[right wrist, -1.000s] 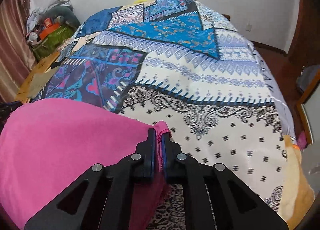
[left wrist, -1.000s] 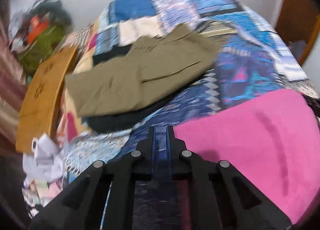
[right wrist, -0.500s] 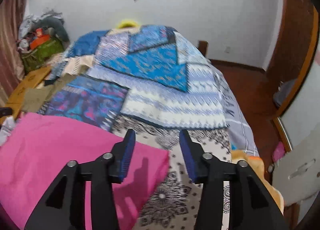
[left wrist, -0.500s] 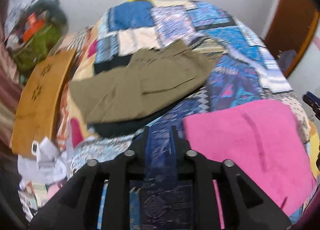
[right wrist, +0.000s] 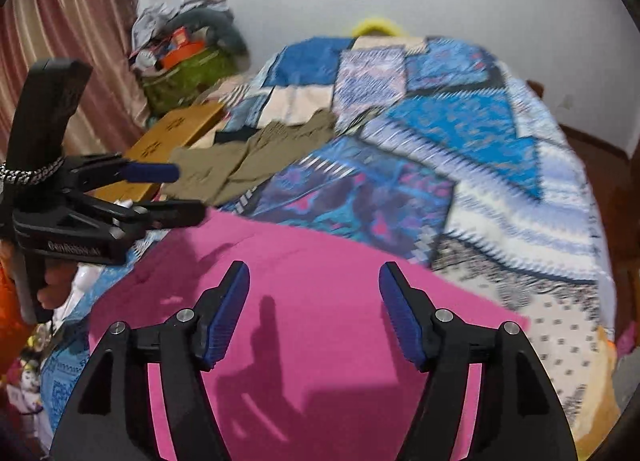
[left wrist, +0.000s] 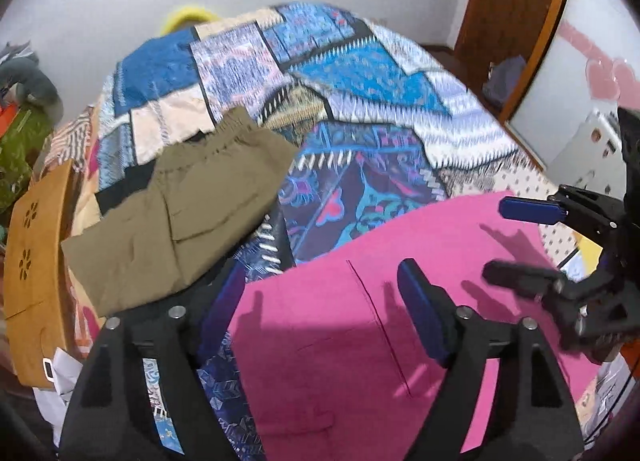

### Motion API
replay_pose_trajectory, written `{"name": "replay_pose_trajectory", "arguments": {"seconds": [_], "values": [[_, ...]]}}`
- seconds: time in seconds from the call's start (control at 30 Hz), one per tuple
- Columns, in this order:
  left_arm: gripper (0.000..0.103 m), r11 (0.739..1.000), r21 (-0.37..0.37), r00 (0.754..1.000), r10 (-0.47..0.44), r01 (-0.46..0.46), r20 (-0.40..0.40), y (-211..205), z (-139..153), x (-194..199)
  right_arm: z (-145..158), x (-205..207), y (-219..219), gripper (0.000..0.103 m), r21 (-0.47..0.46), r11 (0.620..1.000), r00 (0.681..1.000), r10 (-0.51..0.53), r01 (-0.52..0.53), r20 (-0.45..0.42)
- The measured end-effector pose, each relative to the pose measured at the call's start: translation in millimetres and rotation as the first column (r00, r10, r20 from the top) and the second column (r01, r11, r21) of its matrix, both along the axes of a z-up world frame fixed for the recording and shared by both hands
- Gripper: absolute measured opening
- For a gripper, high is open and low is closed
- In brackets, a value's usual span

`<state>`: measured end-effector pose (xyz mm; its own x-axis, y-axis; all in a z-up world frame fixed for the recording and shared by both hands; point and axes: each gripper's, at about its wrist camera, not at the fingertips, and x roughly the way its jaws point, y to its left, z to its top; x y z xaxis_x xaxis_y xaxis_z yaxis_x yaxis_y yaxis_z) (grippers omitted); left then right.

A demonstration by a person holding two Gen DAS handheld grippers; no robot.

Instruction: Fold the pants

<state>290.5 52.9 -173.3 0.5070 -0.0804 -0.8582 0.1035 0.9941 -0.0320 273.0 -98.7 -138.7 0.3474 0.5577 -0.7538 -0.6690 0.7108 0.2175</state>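
Right now both grippers hang over the pink pants (left wrist: 360, 341), which lie folded flat on the bed (right wrist: 500, 181), filling the lower middle of both wrist views. The left gripper (left wrist: 320, 301) has its jaws spread wide with nothing between them; its left finger sits over the patterned bedspread at the garment's edge, its right over the pink cloth. The right gripper (right wrist: 314, 313) is likewise wide open and empty, both blue pads (right wrist: 224, 317) above the pink fabric, their shadows falling on it. Each tool shows in the other's view, at the right edge of the left view and the left edge of the right.

Toward the upper left of the frame, olive pants (left wrist: 180, 213) lie folded on the bedspread, well apart from the pink pair. A brown cardboard box (right wrist: 176, 141) sits beside the bed's left edge.
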Motion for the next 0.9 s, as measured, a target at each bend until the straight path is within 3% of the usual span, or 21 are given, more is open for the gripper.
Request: {"name": "replay_pose_trajectory", "arguments": {"seconds": [0.17, 0.27, 0.43, 0.7, 0.9], "values": [[0.081, 1.0, -0.002, 0.994, -0.018, 0.018, -0.106, -1.5, -35.1, 5.0, -35.0, -2.8, 25.9, 0.074, -0.108, 0.989, 0.991, 0.09, -0.101, -0.102], [0.089, 1.0, -0.006, 0.996, -0.018, 0.018, -0.085, 2.8, -39.2, -1.8, -39.3, -8.0, 23.6, 0.078, -0.11, 0.987, 0.989, 0.107, -0.118, -0.101], [0.089, 1.0, -0.023, 0.996, -0.009, 0.007, -0.088, 9.4, -39.3, -11.2, -38.1, -18.2, 14.7, 0.079, -0.119, 0.986, 0.99, 0.11, -0.12, -0.09], [0.09, 0.996, 0.086, 0.999, -0.019, 0.022, -0.029, 2.4, -30.4, -50.3, -33.5, -40.3, -12.0, 0.08, -0.126, 0.99, 0.996, 0.051, -0.06, -0.079], [0.091, 0.997, 0.073, 1.0, 0.011, -0.01, -0.021, 10.7, -28.2, -77.1, -31.4, -60.6, -33.4, 0.08, -0.125, 0.992, 0.997, 0.002, -0.011, -0.074]]}}
